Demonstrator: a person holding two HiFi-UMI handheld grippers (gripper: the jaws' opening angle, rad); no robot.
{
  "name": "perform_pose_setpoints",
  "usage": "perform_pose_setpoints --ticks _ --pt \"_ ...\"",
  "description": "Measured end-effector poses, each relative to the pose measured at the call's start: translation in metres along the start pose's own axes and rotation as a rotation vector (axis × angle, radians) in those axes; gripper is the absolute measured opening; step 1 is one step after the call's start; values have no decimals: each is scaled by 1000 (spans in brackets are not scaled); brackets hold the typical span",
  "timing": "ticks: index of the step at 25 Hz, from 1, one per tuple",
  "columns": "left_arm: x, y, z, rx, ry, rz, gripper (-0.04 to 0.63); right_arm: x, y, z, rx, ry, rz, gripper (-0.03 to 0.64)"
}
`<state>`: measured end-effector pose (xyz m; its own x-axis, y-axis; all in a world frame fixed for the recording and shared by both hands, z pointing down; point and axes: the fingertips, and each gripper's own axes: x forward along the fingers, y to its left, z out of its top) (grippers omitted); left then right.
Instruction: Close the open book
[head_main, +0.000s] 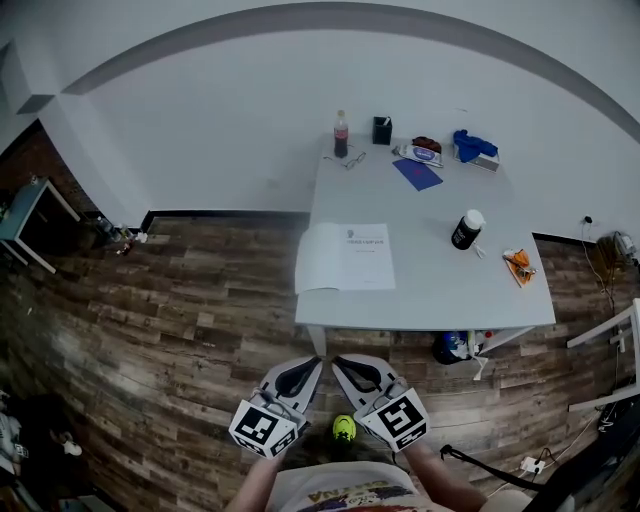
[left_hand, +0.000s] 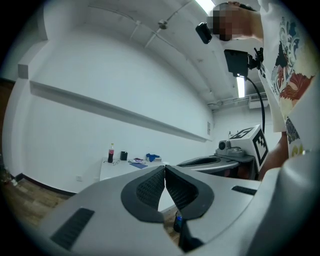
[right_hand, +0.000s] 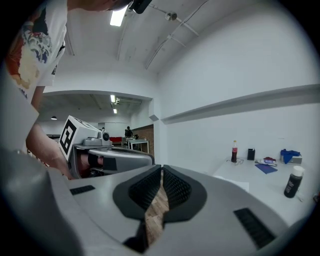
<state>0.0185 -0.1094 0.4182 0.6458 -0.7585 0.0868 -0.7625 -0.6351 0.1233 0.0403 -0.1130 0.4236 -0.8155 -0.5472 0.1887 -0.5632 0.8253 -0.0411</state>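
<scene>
Both tools sit low in the head view, side by side over the wooden floor (head_main: 150, 330), short of the grey surface (head_main: 430, 290). Left tool (head_main: 317, 361): its own view shows the black ribbed pads pressed together at the tips, with nothing between them. Right tool (head_main: 337, 361): same story, pads meeting at the tips, only floorboards showing through the gap below them. The two point toward each other, tips near one another, marker cubes back by the person's forearms.

And there's the open book (head_main: 345, 257), lying flat with its pages up at the surface's near left corner. Its left page seems to reach just past the edge. It's well apart from both tools, untouched.

Farther back on the surface stand a cola bottle (head_main: 341, 134) and a black cup (head_main: 382, 131), with a blue cloth (head_main: 470, 145) off to the right. A black bottle with a white cap (head_main: 466, 229) stands nearer the right side, and something orange (head_main: 518, 262) lies by the right edge.
</scene>
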Motion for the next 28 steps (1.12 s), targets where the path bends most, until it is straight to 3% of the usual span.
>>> perform_pose_setpoints --ticks 13,20,28 --pt "39 33 -2 -13 20 16 14 32 -42 -3 17 12 25 21" --pt "67 76 -4 -37 37 -40 14 73 -69 3 22 27 -1 21" --pt "107 150 22 -6 25 -107 14 135 -115 30 30 20 -62 21"
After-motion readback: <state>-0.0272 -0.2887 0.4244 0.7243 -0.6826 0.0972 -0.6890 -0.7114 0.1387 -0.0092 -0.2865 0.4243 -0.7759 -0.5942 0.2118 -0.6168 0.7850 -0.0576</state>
